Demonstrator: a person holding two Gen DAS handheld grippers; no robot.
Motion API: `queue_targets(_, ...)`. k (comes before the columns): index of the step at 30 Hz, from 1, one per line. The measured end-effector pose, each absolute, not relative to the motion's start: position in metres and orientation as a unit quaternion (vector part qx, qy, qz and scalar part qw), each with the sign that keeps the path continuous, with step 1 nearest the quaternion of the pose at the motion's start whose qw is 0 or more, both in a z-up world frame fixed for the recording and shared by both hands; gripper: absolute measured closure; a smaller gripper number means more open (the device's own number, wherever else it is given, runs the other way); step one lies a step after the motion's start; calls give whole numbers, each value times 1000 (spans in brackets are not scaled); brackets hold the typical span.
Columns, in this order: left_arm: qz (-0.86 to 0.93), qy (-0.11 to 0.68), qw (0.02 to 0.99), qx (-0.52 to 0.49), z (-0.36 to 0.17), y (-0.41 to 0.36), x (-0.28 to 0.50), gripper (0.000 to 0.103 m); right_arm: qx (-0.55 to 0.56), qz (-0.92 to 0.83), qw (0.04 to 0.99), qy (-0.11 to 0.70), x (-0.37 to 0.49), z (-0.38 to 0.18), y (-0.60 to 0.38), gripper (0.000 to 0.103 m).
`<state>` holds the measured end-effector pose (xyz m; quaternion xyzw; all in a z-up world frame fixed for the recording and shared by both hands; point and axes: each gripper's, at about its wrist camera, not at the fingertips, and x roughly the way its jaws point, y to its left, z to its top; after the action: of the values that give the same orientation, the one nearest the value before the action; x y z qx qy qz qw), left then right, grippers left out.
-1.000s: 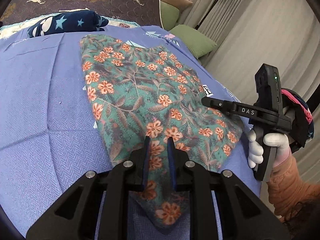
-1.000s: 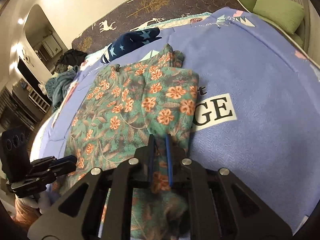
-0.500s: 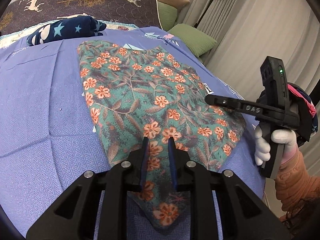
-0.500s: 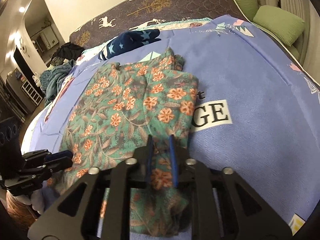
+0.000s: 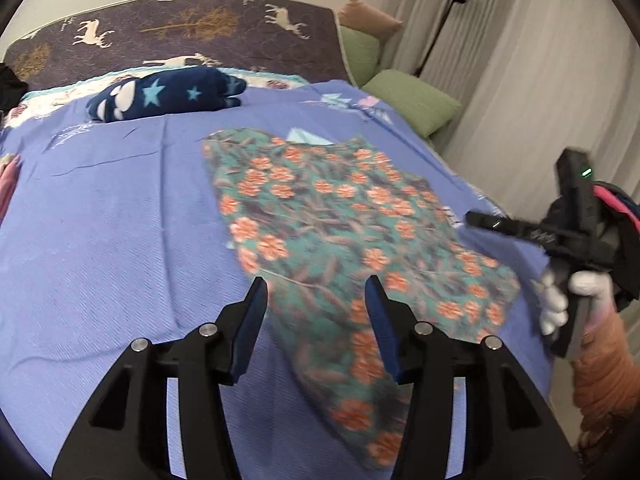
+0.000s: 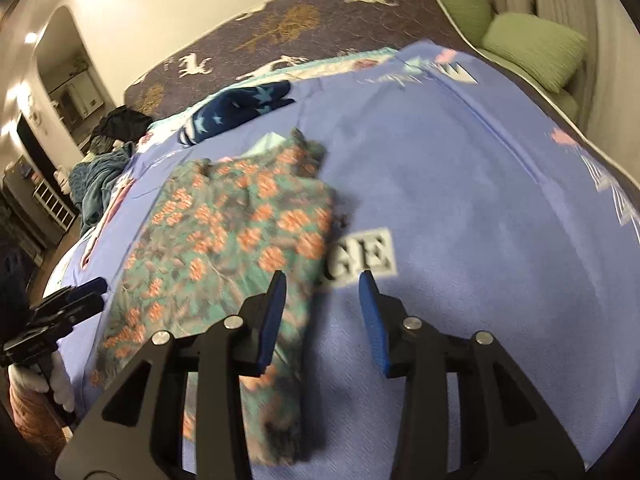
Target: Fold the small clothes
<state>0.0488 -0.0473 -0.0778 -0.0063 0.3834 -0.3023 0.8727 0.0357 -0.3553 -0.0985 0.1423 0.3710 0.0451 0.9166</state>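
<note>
Both tongs stand spread with nothing between them: our left tongs (image 5: 316,300) hover over the near left tip of the teal garment with orange flowers (image 5: 340,224), our right tongs (image 6: 322,308) just right of its near right edge. It lies flat on the blue bedspread (image 5: 100,220), long axis running near to far, so either reaches a near corner.
</note>
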Motion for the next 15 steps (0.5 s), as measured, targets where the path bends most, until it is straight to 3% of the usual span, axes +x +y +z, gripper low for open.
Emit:
queue_targets(6,-281,429,858,-22,-106,-47,68,47,109,118,924,347,79,-74,-327,63)
queue_targets(11,-286,426,858,-24,-106,-45,68,44,65,126,884,446,136,-115,-304,66)
queue_targets(15,-288,426,857,-27,-106,-44,67,43,92,127,896,416,124,-108,-316,65)
